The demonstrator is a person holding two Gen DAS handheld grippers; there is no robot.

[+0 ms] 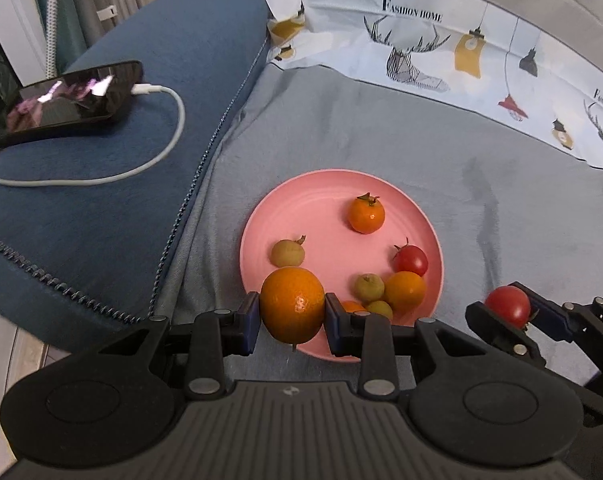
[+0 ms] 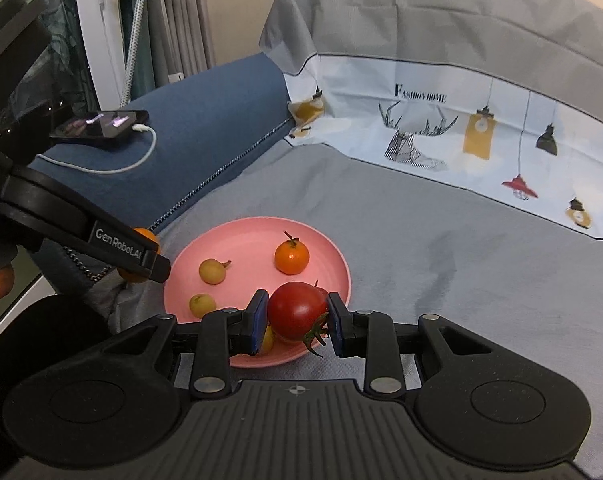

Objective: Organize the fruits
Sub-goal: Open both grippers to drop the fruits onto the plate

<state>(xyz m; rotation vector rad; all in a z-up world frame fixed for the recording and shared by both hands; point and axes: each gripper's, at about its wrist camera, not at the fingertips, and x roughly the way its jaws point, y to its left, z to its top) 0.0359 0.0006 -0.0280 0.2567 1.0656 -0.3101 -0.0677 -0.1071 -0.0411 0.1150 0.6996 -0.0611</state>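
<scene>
A pink plate [image 1: 313, 204] lies on grey sofa fabric and holds several small fruits: an orange with a stem [image 1: 366, 213], a red tomato [image 1: 411, 261], another orange [image 1: 405, 291] and yellow-green fruits [image 1: 287, 253]. My left gripper [image 1: 292, 322] is shut on a large orange [image 1: 292, 308] above the plate's near-left rim. My right gripper [image 2: 297, 322] is shut on a red tomato [image 2: 296, 311] above the plate's [image 2: 245, 240] near-right rim. The right gripper also shows in the left wrist view [image 1: 509, 316], right of the plate.
A blue cushion [image 1: 121, 184] lies to the left, with a black phone [image 1: 73, 100] and its white charging cable [image 1: 157, 152] on it. A printed white sofa cover [image 1: 461, 48] rises behind the plate. Grey fabric [image 1: 501, 184] spreads to the right.
</scene>
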